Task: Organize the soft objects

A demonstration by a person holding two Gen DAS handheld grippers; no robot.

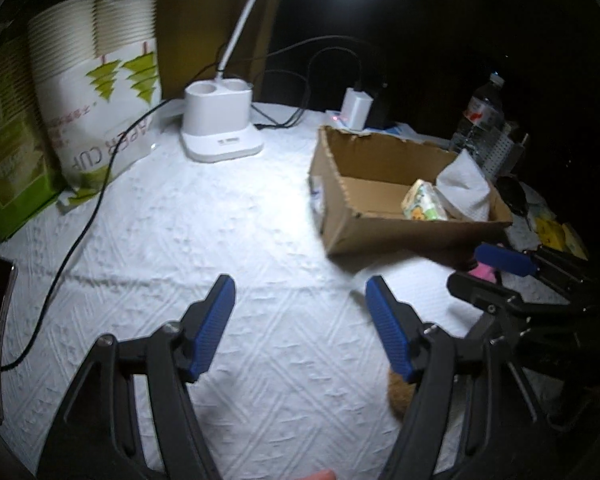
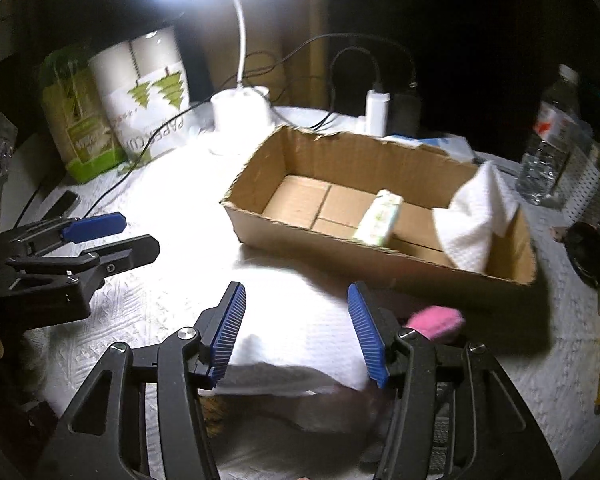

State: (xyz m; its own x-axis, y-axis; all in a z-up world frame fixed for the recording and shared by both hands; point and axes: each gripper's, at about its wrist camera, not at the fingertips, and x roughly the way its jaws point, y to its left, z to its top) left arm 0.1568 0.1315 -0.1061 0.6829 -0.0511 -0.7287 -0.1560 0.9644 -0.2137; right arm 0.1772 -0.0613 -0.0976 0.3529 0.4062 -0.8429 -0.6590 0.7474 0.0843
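Note:
An open cardboard box (image 2: 340,256) (image 1: 360,232) lies on the white cloth. Inside it lie a patterned tissue pack (image 2: 380,218) (image 1: 423,202) and a white cloth (image 2: 476,216) (image 1: 464,184) draped over its right end. My right gripper (image 2: 296,332) is open above a folded white towel (image 2: 296,344). A pink soft object (image 2: 434,320) lies just right of it, in front of the box. A brown furry thing (image 1: 398,396) shows beside my open, empty left gripper (image 1: 300,320).
A white lamp base (image 1: 220,120) stands at the back. A paper cup bag (image 1: 100,92) and a green box (image 1: 8,168) stand at the left. A black cable (image 1: 76,240) crosses the cloth. A water bottle (image 2: 552,136), chargers (image 1: 356,110) and yellow items (image 1: 556,232) are at the right.

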